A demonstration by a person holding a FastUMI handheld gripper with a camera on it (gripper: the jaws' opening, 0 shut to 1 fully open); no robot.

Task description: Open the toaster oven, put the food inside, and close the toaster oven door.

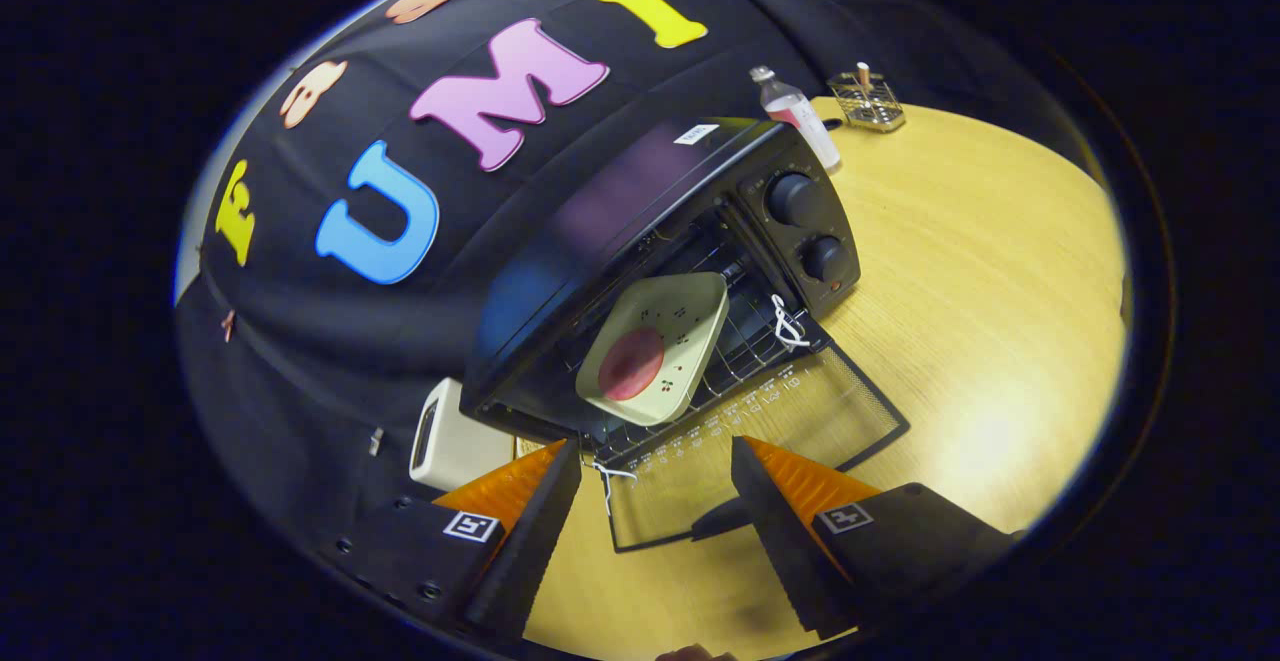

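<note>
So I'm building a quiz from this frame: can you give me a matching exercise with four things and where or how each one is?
Things:
1. toaster oven door
2. plate
3. bottle
4. gripper

States or places:
A. on the oven rack, holding a round reddish piece of food
B. folded down flat, open
C. fingers apart, gripping nothing, just before the door
D. standing on the table beyond the oven

Pairs: 1-B, 2-A, 3-D, 4-C
</note>
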